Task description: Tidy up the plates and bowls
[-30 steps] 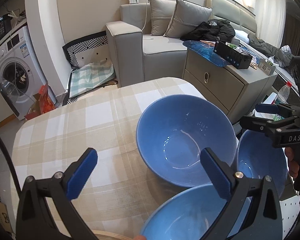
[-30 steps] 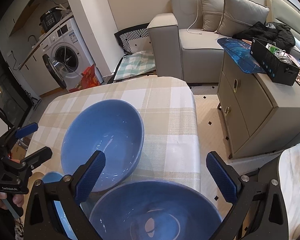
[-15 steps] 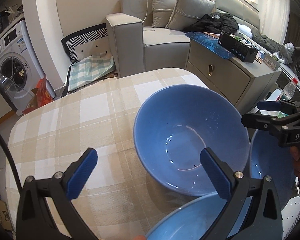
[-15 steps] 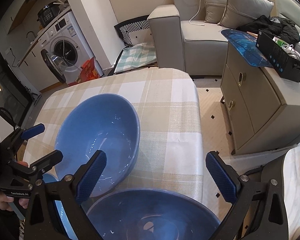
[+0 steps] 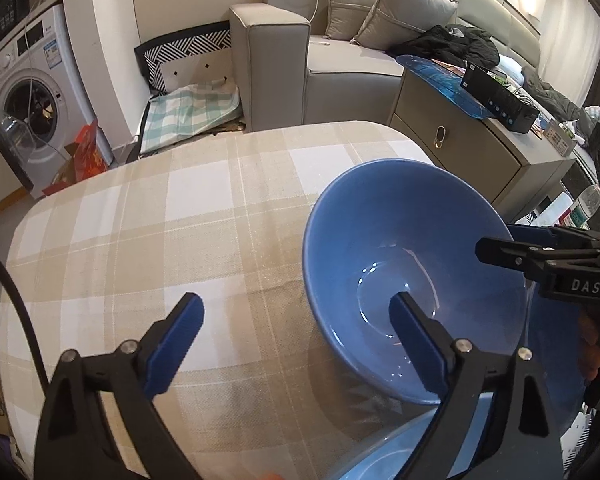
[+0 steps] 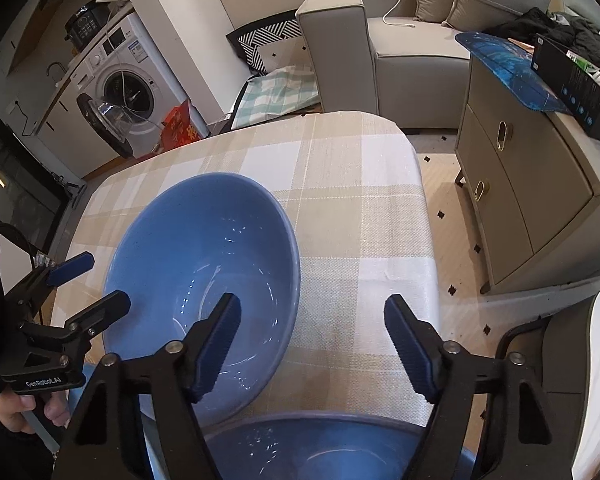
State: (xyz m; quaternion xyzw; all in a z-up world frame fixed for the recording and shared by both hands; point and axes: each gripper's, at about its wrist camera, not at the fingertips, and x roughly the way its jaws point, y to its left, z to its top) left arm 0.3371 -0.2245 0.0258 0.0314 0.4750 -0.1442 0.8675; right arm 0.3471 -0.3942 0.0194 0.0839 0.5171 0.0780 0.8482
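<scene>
We held a tool in each hand over the table (image 5: 148,216), which wore a beige checked cloth. A large blue bowl (image 5: 412,280) stood upright on that cloth, near the table's rounded far end. The left tool (image 5: 296,322) was spread, its jaws having just been closing a little; its right finger hung over the bowl's inside and its left finger over bare cloth, so the bowl's near rim lay between them, though neither pad pressed on it. The right tool (image 6: 312,326) was also spread and had just been closing; the bowl's other rim sat between its fingers, unpinched. A second blue bowl (image 6: 320,448) lay just below, nearest to us.
</scene>
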